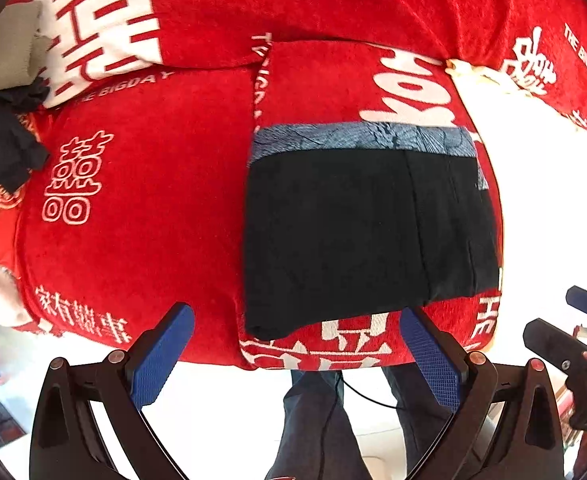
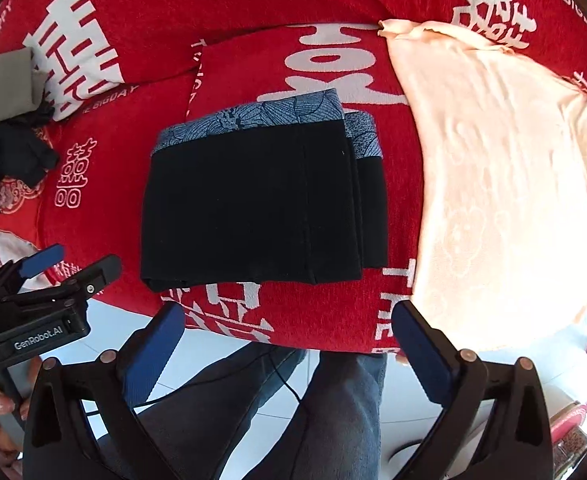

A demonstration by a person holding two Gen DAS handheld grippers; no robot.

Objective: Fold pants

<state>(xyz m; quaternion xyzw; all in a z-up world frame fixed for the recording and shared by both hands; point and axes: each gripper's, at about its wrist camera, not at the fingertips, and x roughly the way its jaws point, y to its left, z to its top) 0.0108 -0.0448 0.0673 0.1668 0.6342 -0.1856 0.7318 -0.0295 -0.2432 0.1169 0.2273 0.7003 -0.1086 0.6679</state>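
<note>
Because the pants (image 2: 261, 204) are already down to a compact black rectangle with a blue patterned waistband along the far edge, the folding looks close to finished — if not done. They lie flat on a red cover (image 1: 141, 200) printed with white characters, near its front edge, with a pale peach cloth (image 2: 501, 184) just beside them on the right.

Both tools hang back over the front edge and hold nothing. The left gripper (image 1: 293, 356) has its blue pads spread wide, and the right gripper (image 2: 289, 352) is spread just as wide, its pads clear of the fabric.

I judge the fabric soft, light and limp: it will sag and slide apart if lifted by one corner, and the stacked layers on the right side, which are slightly stepped, could shift. A safer hold would be the thick folded edge nearest the person, pinching all layers at once, one tool toward each end.

Room is fair. Left of the pants the red cover is bare up to a dark crumpled garment (image 1: 5, 148) and a grey-green cloth (image 2: 1, 84) at the far left. On the right the peach cloth crowds the pants, so a wide sweep there may snag it. Below the front edge are the person's legs (image 2: 333, 412) and a thin cable — little reason to drop lower.
</note>
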